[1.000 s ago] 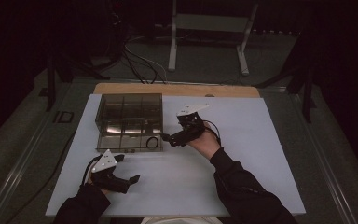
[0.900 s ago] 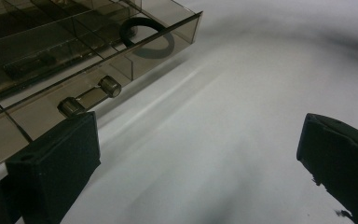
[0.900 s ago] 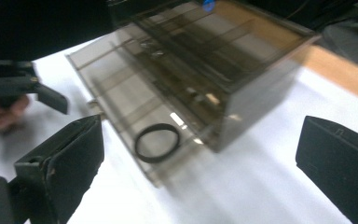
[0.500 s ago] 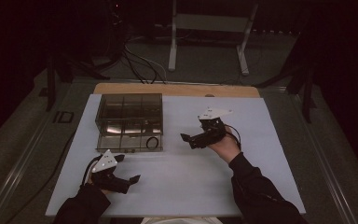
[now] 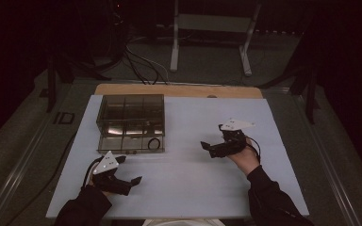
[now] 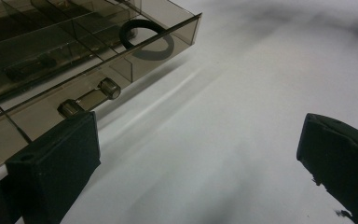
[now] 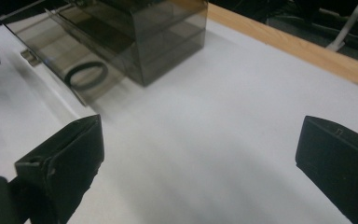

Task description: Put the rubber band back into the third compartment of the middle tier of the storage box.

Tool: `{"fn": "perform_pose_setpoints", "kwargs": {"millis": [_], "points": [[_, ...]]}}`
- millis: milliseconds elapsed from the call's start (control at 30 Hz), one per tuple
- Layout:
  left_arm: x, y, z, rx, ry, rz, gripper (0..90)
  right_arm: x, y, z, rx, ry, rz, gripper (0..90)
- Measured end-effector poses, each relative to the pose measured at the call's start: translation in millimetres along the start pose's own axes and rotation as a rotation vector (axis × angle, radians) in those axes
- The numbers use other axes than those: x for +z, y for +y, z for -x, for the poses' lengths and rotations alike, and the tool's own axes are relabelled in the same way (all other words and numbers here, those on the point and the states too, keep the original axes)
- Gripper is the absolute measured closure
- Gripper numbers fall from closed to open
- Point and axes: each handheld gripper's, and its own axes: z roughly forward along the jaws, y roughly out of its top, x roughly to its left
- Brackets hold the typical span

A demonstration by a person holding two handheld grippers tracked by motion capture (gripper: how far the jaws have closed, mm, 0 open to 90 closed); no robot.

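While the white sheet-covered table [image 5: 184, 188] lay bare between the two hands, the smoky transparent plastic compartment box [image 5: 131, 123] sat toward its far left, short of the wooden far edge [image 5: 179, 90]. A black rubber ring [image 5: 154, 143] lay in the box's near right compartment. The left gripper view alone revealed the box's small cylindrical front latch [image 6: 89, 97]. The left gripper [image 5: 133, 182] rested low near the table's front edge, jaws wide apart and empty. The right gripper [image 5: 206, 147], raised and pointing leftward toward the box, was likewise spread wide, holding nothing.
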Motion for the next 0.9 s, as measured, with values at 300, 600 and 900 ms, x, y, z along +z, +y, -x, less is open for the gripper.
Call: {"fn": "perform_pose_setpoints", "kwargs": {"millis": [300, 600, 900], "points": [[0.2, -0.1, -0.4, 0.0, -0.003, -0.003, 0.8, -10.6, -20.5, 6.2, 0.033, -0.022, 0.001, 1.1], [0.2, -0.1, -0.3, 0.001, -0.005, -0.004, 0.8, -27.0, -36.2, 6.8, 0.042, -0.061, -0.005, 1.1], [0.0, -0.1, -0.5, -0.006, -0.005, 0.0, 0.8, -44.6, -62.5, 12.4, 0.084, -0.123, -0.01, 1.1]]}}
